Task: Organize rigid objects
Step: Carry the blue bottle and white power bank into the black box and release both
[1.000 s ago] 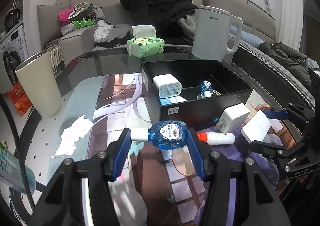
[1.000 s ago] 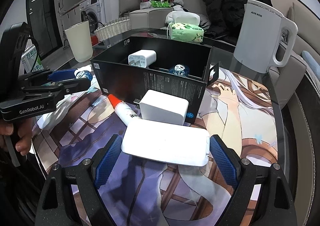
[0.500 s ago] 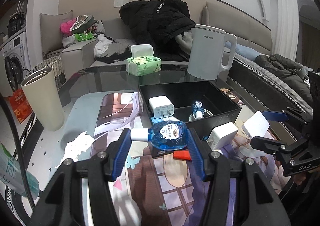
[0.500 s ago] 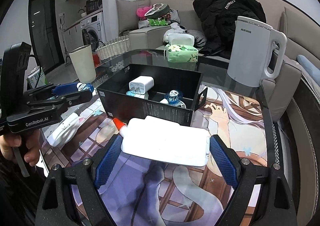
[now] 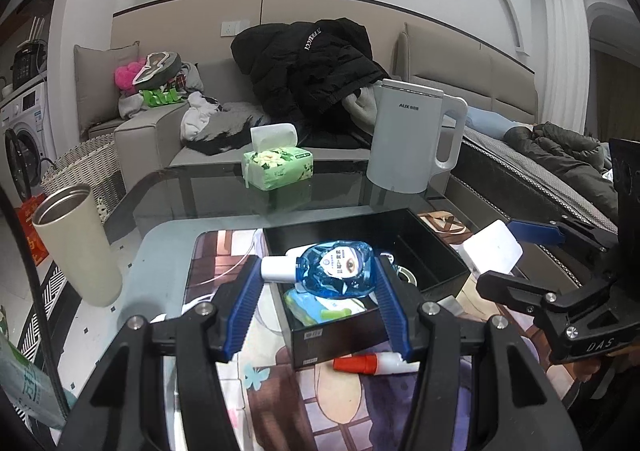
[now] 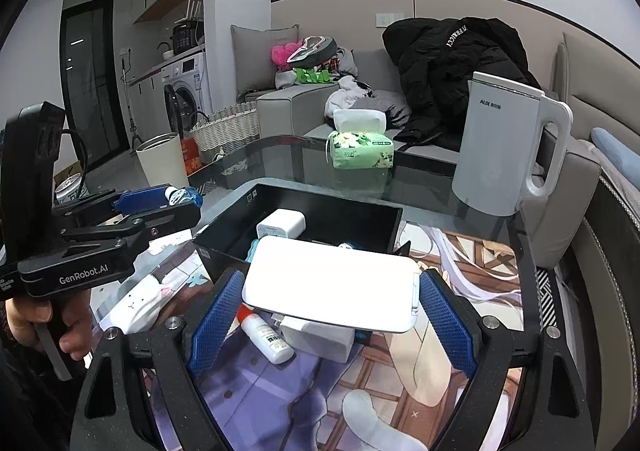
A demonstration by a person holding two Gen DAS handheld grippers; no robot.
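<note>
My left gripper [image 5: 320, 291] is shut on a blue liquid bottle [image 5: 336, 269] with a white cap, held in the air above the near part of the open black box [image 5: 436, 251]. My right gripper [image 6: 330, 299] is shut on a flat white power bank [image 6: 332, 283], held above the mat in front of the black box [image 6: 360, 215]. The box holds a white charger [image 6: 280, 224] and a teal packet [image 5: 320, 305]. A red-capped white tube [image 6: 264, 335] and a white adapter [image 6: 320, 337] lie on the mat by the box.
A white kettle [image 5: 412, 139], a green tissue pack [image 5: 278, 165] and a beige tumbler [image 5: 78, 243] stand on the glass table. A crumpled white tissue [image 6: 140, 303] lies on the mat at the left. A sofa with clothes is behind.
Both grippers have risen with their loads. The left one carried the blue bottle from in front of the box to above it. The power bank lifted off the mat.
</note>
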